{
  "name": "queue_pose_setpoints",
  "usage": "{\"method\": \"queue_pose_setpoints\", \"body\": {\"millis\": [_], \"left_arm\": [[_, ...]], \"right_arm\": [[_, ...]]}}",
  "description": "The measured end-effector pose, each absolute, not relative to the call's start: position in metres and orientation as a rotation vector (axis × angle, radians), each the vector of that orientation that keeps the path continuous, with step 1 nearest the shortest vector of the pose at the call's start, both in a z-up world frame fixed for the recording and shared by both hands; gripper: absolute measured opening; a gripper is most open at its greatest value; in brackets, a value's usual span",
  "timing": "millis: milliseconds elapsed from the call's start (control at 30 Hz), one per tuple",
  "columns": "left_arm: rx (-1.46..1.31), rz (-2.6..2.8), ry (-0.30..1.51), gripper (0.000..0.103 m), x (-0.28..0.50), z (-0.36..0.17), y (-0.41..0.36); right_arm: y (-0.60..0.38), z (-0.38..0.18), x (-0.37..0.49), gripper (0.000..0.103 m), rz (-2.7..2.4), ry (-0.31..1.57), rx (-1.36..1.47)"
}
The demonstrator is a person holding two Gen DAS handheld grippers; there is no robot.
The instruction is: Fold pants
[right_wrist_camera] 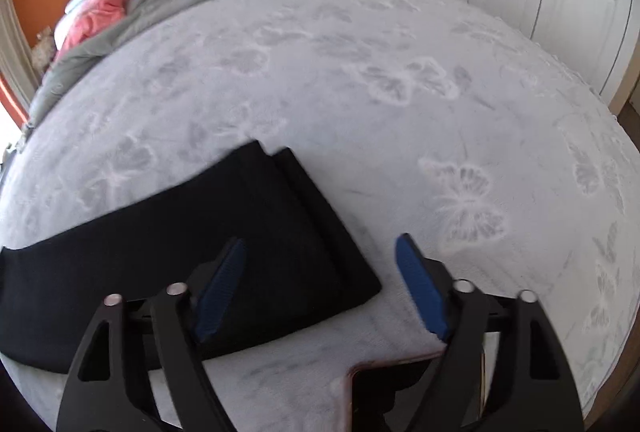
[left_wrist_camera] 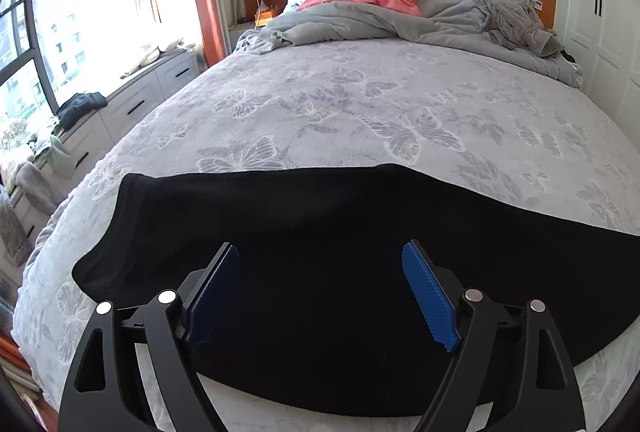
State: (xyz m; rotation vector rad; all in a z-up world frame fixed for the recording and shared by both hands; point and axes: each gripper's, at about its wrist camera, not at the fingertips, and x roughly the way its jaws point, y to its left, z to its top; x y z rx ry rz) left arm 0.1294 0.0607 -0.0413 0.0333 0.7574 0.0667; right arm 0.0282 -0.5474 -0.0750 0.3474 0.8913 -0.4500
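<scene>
The long black fabric pants lie flat across the near end of the pale grey butterfly-patterned bedspread, their long axis running side to side in front of me rather than away from me. My left gripper hangs over the broader end, its blue ribbed pads spread wide with nothing pinched between them. My right gripper sits at the other end, where the two stacked leg hems finish; its jaws gape too, empty, straddling the near corner of the cloth. Each hand is nearest its own end, so I judge the next fold carries one end along that axis onto the other.
</scene>
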Motion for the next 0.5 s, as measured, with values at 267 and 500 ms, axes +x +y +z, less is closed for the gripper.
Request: {"method": "queue_pose_setpoints", "body": {"millis": [267, 500], "left_arm": [[-0.042, 0.038, 0.816, 0.083, 0.135, -0.044, 0.072], [-0.043, 0.091, 0.824, 0.083, 0.142, -0.054, 0.075]], "right_arm": [[-0.537, -0.095, 0.041, 0.013, -0.441, 0.964, 0.268], [-0.543, -0.078, 0.046, 0.016, -0.47, 0.941, 0.148]]}}
